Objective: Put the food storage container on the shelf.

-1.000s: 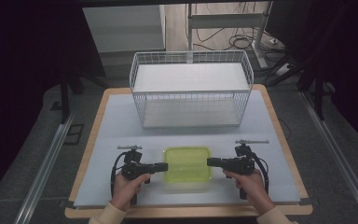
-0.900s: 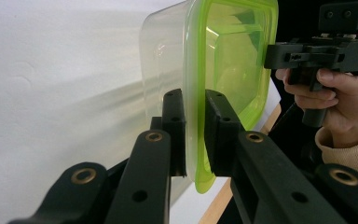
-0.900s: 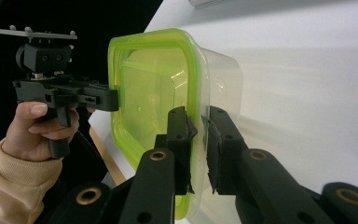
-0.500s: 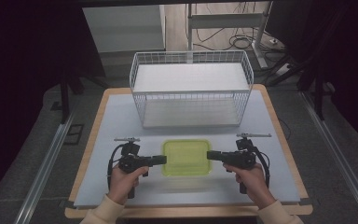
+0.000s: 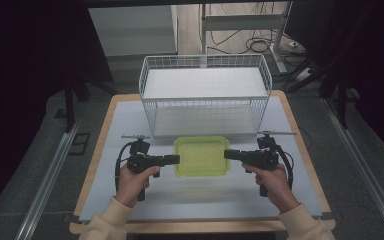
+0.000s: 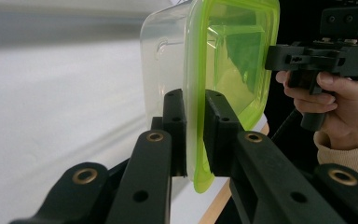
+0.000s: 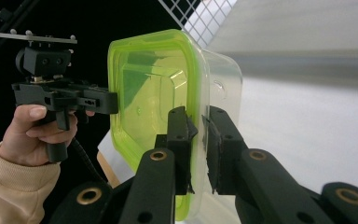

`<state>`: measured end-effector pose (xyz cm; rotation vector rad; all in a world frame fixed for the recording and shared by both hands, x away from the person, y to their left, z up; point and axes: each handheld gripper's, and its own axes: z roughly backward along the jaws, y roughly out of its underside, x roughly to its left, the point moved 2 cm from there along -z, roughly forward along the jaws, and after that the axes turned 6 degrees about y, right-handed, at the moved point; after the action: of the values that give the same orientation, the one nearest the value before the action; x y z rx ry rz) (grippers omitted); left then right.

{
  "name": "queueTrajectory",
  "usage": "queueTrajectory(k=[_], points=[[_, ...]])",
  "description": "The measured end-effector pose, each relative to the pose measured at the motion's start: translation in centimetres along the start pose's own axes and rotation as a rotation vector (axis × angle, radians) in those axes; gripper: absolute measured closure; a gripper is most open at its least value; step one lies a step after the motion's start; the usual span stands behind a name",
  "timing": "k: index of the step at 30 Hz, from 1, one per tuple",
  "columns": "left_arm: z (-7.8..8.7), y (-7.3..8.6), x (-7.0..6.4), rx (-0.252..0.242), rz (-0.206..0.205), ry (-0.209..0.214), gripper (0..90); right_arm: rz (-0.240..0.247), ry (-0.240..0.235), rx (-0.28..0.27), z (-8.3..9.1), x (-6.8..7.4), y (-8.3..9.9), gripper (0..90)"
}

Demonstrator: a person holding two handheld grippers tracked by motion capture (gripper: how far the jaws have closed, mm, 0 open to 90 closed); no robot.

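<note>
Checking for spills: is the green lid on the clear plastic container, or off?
On: the green lid covers the clear plastic container, both clamped at the rim.

The left claw (image 6: 195,135) is clamping the rim of a clear container with a green lid (image 6: 228,56), one jaw lying on each side of the lid's edge. The container is appearing edge-on above the white tabletop (image 6: 51,116). Beyond it, a hand (image 6: 335,100) is holding the right claw (image 6: 279,58) against the lid's far edge.
</note>
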<state>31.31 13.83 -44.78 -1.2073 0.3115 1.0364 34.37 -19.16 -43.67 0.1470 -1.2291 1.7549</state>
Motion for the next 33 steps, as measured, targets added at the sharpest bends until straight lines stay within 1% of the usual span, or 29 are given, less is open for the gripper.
queueTrajectory(k=[5,6,7,13,17,25,30,33], points=[[0.1,-1.2,-0.3,-0.003,-0.003,-0.002,80.7,-0.003,0.001,-0.011,0.2,0.2,-1.4,80.5],[0.1,-1.5,-0.3,-0.001,-0.01,-0.006,80.7,0.001,0.003,-0.013,0.2,0.2,-1.6,80.5],[0.2,-1.6,-0.4,-0.004,-0.008,-0.006,80.7,0.001,0.003,-0.013,0.2,0.2,-1.6,80.5],[0.6,-3.1,-0.6,-0.011,-0.022,-0.012,80.7,0.012,0.005,-0.023,0.3,0.6,-3.0,80.5],[0.8,-4.0,-0.8,-0.015,-0.016,-0.006,80.7,0.005,0.003,-0.029,0.3,0.9,-4.0,80.5],[0.9,-5.6,-1.1,-0.013,-0.005,-0.008,80.9,0.018,0.019,-0.033,0.6,1.2,-5.5,80.5],[1.0,-6.7,-1.5,-0.016,-0.025,-0.014,80.8,0.019,0.022,-0.042,0.9,1.4,-6.5,80.5],[1.1,-7.3,-1.8,-0.019,-0.025,-0.014,80.8,0.02,0.023,-0.047,1.0,1.5,-7.1,80.5]])
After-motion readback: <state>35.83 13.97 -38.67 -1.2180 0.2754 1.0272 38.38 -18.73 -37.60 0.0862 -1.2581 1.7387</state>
